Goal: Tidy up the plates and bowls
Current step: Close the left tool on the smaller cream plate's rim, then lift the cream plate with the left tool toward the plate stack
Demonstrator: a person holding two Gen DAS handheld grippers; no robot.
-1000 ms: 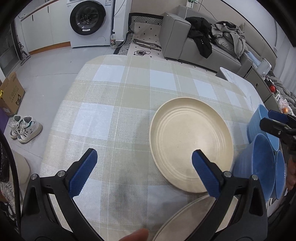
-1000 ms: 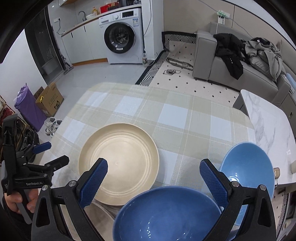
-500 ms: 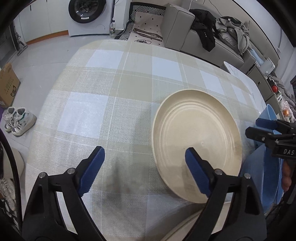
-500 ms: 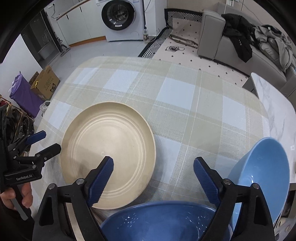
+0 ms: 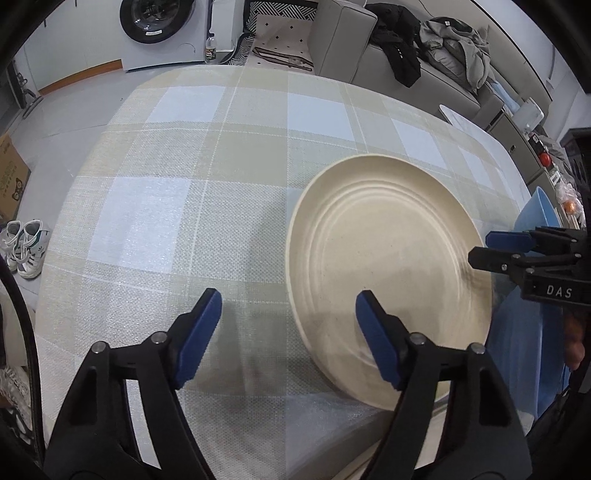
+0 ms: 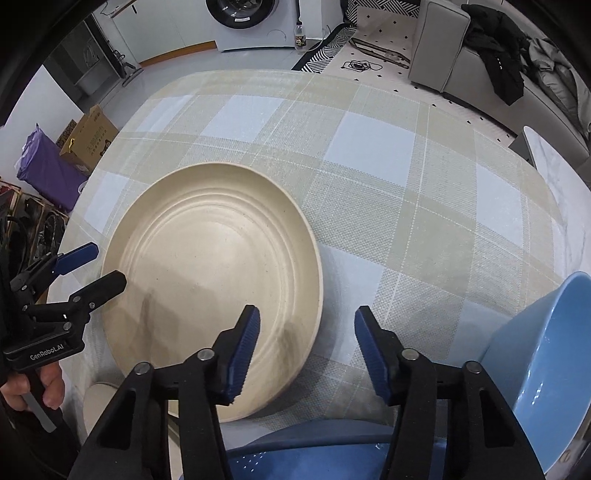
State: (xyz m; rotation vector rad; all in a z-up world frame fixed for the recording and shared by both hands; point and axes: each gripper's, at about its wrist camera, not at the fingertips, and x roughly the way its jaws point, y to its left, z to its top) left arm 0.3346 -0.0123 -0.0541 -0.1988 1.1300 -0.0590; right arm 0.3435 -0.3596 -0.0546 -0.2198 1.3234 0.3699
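A large cream plate (image 5: pixel 388 266) lies flat on the checked tablecloth; it also shows in the right wrist view (image 6: pixel 210 280). My left gripper (image 5: pixel 288 332) is open and empty, its right finger over the plate's near-left rim. My right gripper (image 6: pixel 306 347) is open and empty, straddling the plate's right rim. A dark blue bowl (image 6: pixel 314 454) sits below it, a light blue bowl (image 6: pixel 554 354) at its right. A second cream plate's edge (image 6: pixel 94 406) peeks out at the lower left. The right gripper (image 5: pixel 495 251) shows at the plate's far side; the left gripper (image 6: pixel 92 266) shows at its left.
The table (image 5: pixel 192 155) carries a beige and white checked cloth. Beyond it are a washing machine (image 5: pixel 159 22), a grey sofa with clothes (image 5: pixel 399 51), a cardboard box (image 6: pixel 88 136) and shoes (image 5: pixel 26 247) on the floor.
Both grippers have moved forward and down toward the cream plate. Their jaws have narrowed somewhat but stay open. The plate has not moved.
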